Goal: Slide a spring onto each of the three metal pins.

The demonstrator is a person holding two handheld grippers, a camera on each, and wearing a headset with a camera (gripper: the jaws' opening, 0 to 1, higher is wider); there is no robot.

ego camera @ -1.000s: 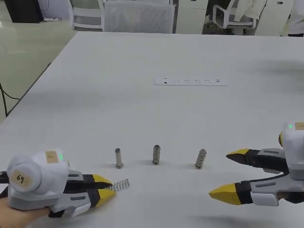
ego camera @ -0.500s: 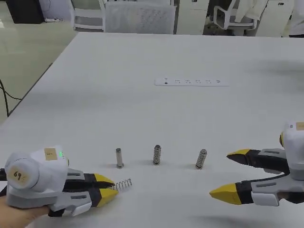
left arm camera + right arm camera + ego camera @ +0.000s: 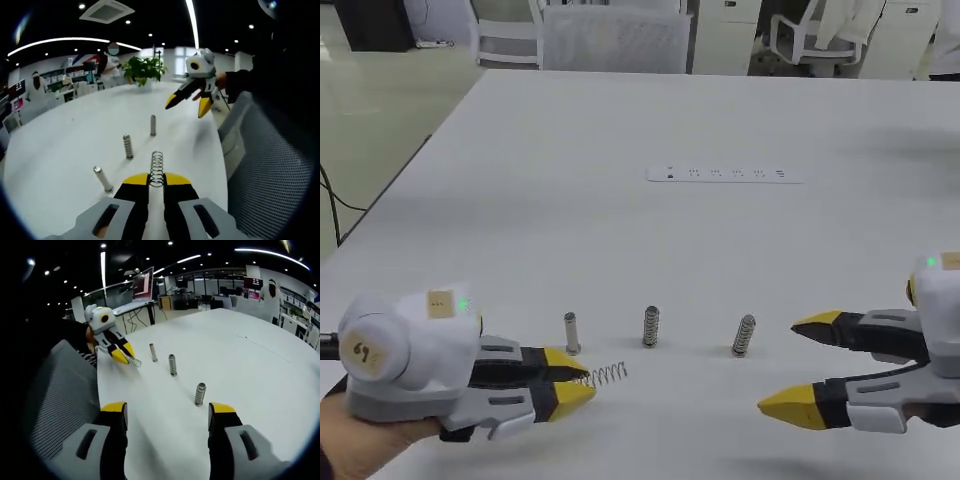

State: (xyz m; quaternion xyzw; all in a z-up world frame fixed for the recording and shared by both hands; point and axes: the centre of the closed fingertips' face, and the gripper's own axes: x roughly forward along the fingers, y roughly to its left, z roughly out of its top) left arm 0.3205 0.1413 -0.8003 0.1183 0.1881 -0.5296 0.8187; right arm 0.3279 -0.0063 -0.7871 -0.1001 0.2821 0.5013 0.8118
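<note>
The white table lies broad and bare beyond the work; its left edge runs on a slant down to the shiny floor, and its far edge meets a row of office chairs; a flush power strip sits well apart from the pins, further out across the top. Between the two grippers there is open tabletop in front of the whole pin row.

The three pins stand upright in a line: the bare pin on the left, the middle pin and the right-hand pin, each of the latter two wearing a spring. The left gripper has its yellow tips closed on one end of the loose spring, which sticks out past the tips, just near the bare pin's foot but apart from it; the right gripper hangs with its jaws spread wide and nothing between them, off to the right of the right-hand pin.

Hard to judge — whether the loose spring's free end touches the table or floats above it; its clamped end is hidden between the tips. The shafts of the two sprung pins are covered by coils apart from their tops. The right gripper's body is cut off by the head view's right edge; the hand under the left gripper is cut by the bottom edge. In the left gripper view a grey mesh surface lies past the table's near edge — what it belongs to I cannot tell.
</note>
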